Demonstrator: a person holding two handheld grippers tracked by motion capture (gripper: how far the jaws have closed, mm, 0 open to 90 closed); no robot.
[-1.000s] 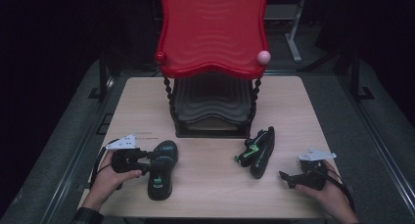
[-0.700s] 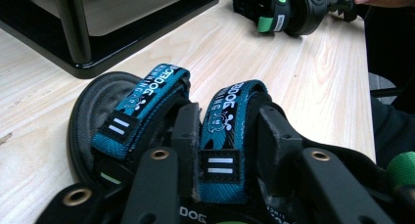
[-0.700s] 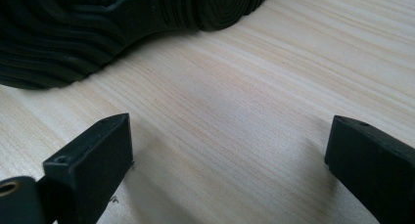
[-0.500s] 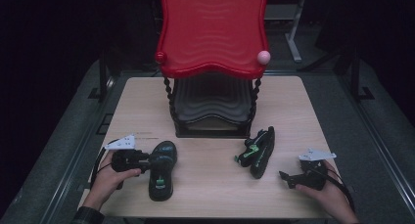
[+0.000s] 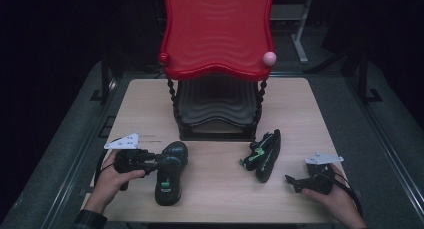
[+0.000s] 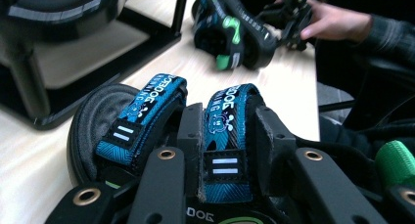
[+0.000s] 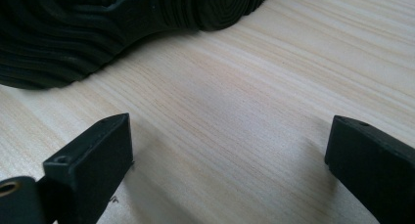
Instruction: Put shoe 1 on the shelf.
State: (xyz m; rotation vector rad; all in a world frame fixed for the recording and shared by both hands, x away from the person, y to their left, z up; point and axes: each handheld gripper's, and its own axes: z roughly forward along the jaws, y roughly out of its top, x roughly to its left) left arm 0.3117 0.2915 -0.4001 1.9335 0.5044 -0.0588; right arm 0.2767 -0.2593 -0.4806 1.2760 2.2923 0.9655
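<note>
At a wooden table [image 5: 300, 109] under dim light, a person's left gripper [image 5: 159, 164] had just closed its jaws across a small black shoe [image 5: 169, 181] with blue hook-and-loop straps [image 6: 226, 111], the pads pressing one strap from either side near the shoe's middle. That shoe stood upright near the table's front left, its toe toward the person. Its partner, a second black shoe [image 5: 264, 151] with green trim, lay tipped on its side right of centre, just in front of a two-tier rack whose red wavy tray [image 5: 216, 34] rose over a darker lower shelf [image 5: 215, 106].

The right gripper [image 5: 292, 181] rested low on the table near its front right edge, its jaws wide apart with nothing between them but bare wood; in the right gripper view the ribbed sole [image 7: 98, 28] of the tipped shoe sat just beyond its tips.

The grip looked narrow and high: pinching a soft strap rather than the shoe's body could let the shoe swing, twist or slip free when lifted, and the strap might peel open. A swinging shoe could also knock the rack's twisted post [image 5: 172, 96] on the way to a shelf.
</note>
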